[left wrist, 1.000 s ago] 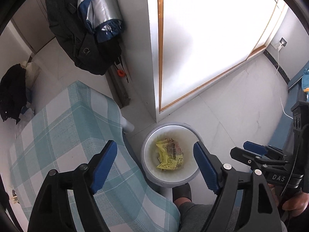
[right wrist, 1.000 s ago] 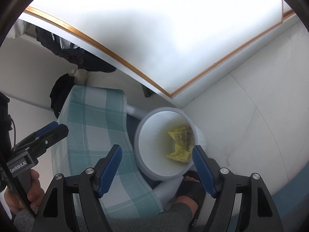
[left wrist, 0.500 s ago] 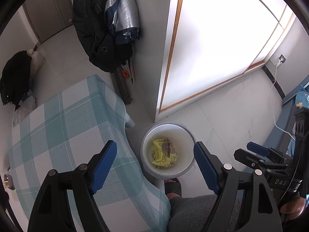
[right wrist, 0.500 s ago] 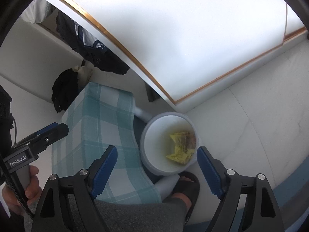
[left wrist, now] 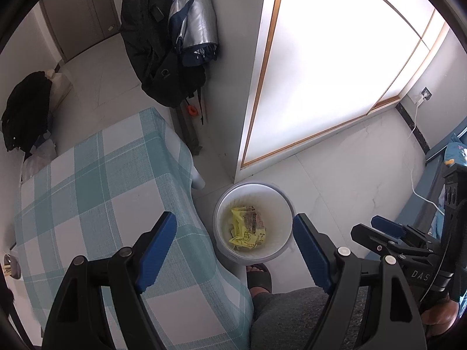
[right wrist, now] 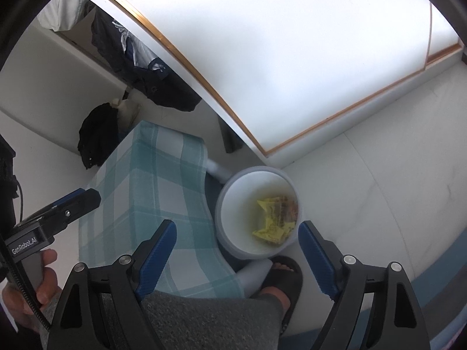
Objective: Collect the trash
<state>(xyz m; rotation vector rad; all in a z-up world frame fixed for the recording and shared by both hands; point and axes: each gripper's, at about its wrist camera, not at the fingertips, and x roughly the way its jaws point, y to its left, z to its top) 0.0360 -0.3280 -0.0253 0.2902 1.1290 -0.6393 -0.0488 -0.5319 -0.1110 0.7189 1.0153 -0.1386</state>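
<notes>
The left gripper (left wrist: 235, 233) hangs with jaws wide and empty above a white bin (left wrist: 253, 224) on the floor, just beside the checked tablecloth's (left wrist: 96, 192) corner. Yellow wrappers (left wrist: 246, 229) lie inside. A sandalled foot (left wrist: 259, 275) touches the bin.

Reads "GenRobot.AI" in white letters on the black body of the left gripper (right wrist: 70, 204), at the left edge of the right wrist view. Shows "DAS", cut off, in pale letters on the black body of the right gripper (left wrist: 382, 230), at far right.
</notes>
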